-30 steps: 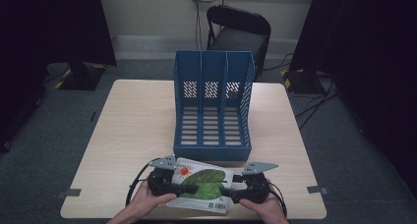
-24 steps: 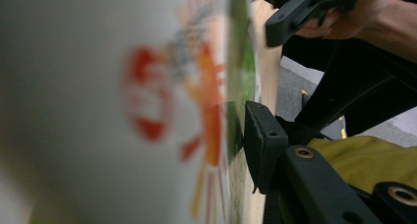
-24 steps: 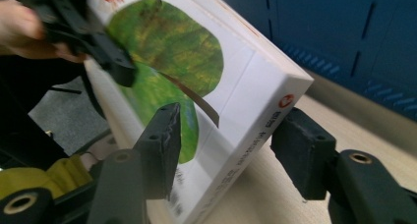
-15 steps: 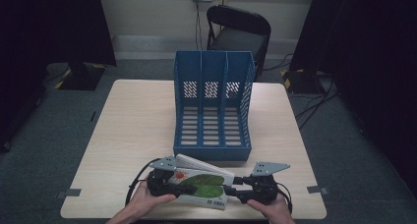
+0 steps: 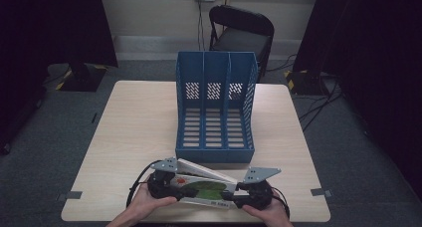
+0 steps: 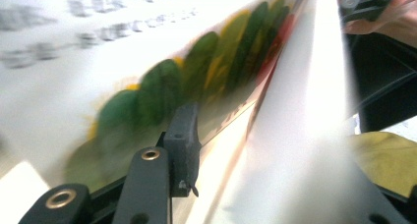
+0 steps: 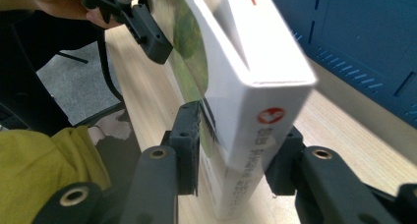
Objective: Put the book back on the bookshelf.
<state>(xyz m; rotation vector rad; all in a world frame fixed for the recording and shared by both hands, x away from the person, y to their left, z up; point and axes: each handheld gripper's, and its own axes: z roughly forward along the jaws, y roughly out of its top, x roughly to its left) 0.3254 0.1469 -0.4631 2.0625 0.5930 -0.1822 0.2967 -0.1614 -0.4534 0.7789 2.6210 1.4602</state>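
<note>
the white book (image 5: 199,187) with the green picture on its cover is held at the near edge of the counter (image 5: 134,137), tilted up on its long edge, just in front of the blue file rack (image 5: 215,107) that stands at the middle of the counter. the right tool (image 7: 236,155) is clamped across the book's spine end, one jaw on the cover and one on the back, while the left tool (image 6: 275,150) has one jaw pressed on the cover at the other end. both grips sit close to the book's ends, so it could pivot or slip out if either hand eases off or the two move unevenly; the loose front cover could also flap open and catch the rack's front lip on the way to a slot. in the left gripper view the book is blurred and washed out by glare, and the second jaw is lost behind the pages, so i judge that grip closed on the book rather than see it fully. from the high view the hands cover the tools' jaws, and the title print is too small to read.
</note>
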